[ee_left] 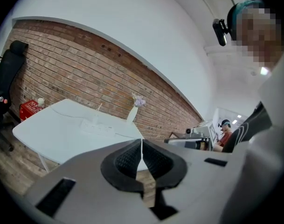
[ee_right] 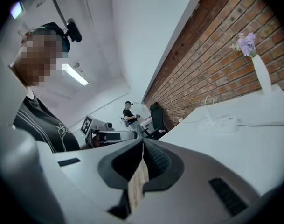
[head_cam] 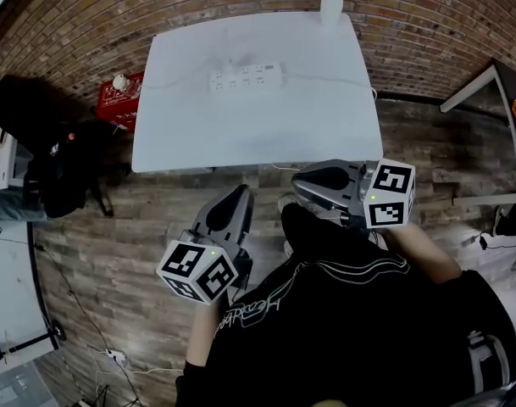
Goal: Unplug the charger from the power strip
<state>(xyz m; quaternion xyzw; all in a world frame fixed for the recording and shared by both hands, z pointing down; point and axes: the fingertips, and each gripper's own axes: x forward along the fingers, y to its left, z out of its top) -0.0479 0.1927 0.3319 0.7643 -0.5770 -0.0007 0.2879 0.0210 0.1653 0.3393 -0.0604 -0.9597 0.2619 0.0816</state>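
Two grippers, both pressed together with nothing between the pads. The left gripper (head_cam: 241, 192) and right gripper (head_cam: 298, 183) sit side by side close to my body, over the wood floor (head_cam: 139, 227). Both are short of the table (head_cam: 258, 130) and neither touches it. I read this as the approach, with the task not begun. I judge the jaws are shut simply because nothing is within reach to take. The power strip (head_cam: 245, 76) lies flat near the far middle of the table, well apart from both grippers. Its cord (head_cam: 325, 79) runs off toward the right edge. I can't pick the charger out cleanly. A thin white lead (ee_right: 207, 97) loops up at the strip's left end, so I guess the charger is plugged in there. A vase (head_cam: 331, 2) stands at the far edge, clear of the strip and out of my path. For the next move I'd expect one gripper to pin the strip and the other to spread, pinch the plug body and pull it straight out. The risk is that the strip looks light, so if it isn't held down it may lift or slide with the plug.
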